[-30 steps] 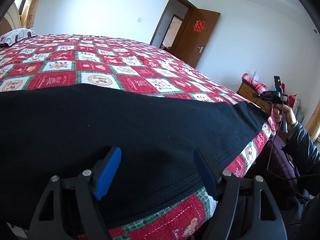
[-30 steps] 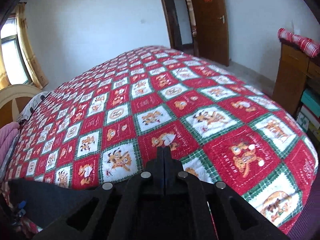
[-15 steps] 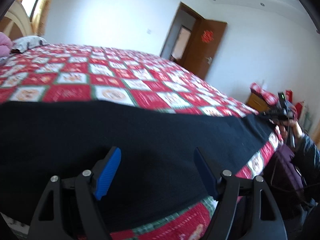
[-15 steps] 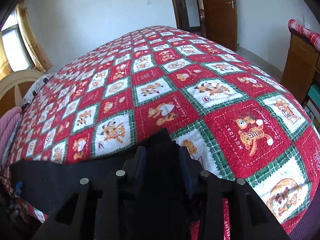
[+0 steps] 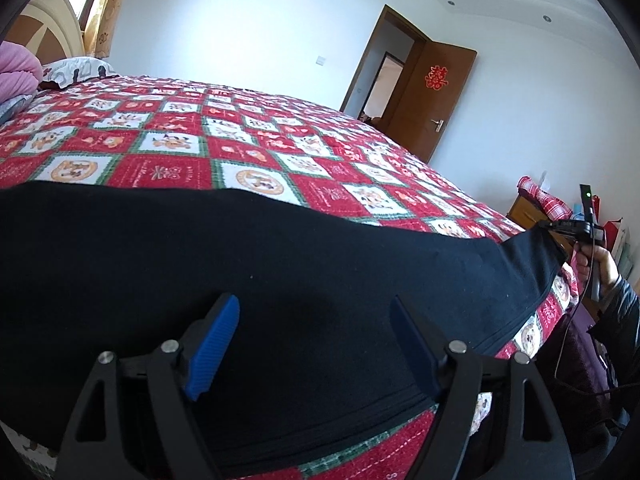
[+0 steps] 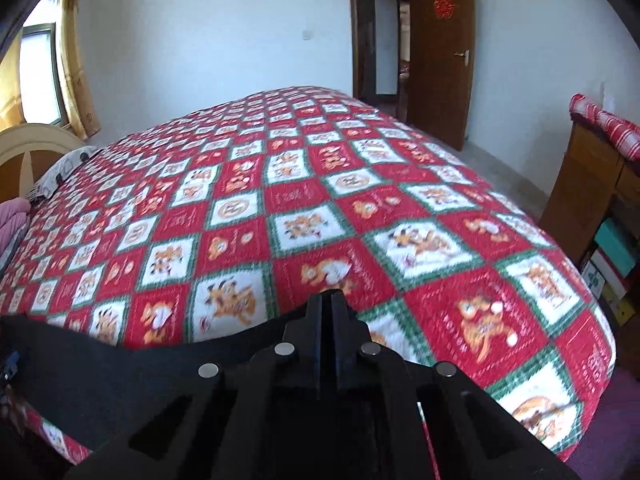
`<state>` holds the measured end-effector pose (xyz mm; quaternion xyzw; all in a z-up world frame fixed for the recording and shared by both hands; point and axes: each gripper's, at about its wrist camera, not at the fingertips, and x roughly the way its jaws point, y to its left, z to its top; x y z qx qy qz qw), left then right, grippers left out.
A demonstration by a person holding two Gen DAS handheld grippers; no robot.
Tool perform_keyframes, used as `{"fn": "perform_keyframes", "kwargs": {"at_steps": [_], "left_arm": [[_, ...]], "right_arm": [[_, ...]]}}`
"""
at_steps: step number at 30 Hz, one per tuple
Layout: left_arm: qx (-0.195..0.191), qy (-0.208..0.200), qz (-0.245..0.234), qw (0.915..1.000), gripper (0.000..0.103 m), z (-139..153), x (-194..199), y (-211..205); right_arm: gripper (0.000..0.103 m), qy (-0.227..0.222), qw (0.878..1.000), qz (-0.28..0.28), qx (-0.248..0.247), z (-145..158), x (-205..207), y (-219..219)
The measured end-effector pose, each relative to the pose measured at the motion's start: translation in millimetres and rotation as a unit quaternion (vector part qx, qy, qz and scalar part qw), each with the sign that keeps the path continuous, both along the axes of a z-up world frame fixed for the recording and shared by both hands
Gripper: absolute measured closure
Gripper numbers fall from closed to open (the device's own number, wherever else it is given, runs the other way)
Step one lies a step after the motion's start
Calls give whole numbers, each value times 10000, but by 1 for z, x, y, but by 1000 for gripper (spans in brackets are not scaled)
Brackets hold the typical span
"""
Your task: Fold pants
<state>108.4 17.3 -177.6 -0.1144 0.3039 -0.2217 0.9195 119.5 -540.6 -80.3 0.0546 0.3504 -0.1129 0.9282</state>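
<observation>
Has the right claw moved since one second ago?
Yes. The right claw has risen, lifting the pants corner off the quilt toward the cabinet.

The right gripper (image 6: 330,300) is closing again after parting slightly half a second ago, its fingers now pressed together on the pants (image 5: 280,280) corner. It is lifting that corner off the quilt (image 6: 320,200), so the far end of the pants is rising. The left gripper (image 5: 316,340) is swinging its view leftward, bringing the pillows (image 5: 24,76) into frame.
</observation>
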Motion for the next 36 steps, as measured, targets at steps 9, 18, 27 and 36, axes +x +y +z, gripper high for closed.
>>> {"fn": "perform_keyframes", "kwargs": {"at_steps": [9, 18, 27, 36], "left_arm": [[259, -149, 52, 9995, 22, 1, -9, -5], [561, -385, -204, 9975, 20, 5, -27, -38], [1017, -328, -627, 9923, 9, -5, -39, -66], [860, -525, 796, 9917, 8, 23, -13, 0]], "right_arm": [[85, 384, 9987, -342, 37, -36, 12, -20], [53, -3, 9992, 162, -366, -1, -41, 72], [53, 1277, 9588, 2109, -1410, -100, -54, 236], [53, 751, 9643, 2538, 91, -40, -38, 242]]}}
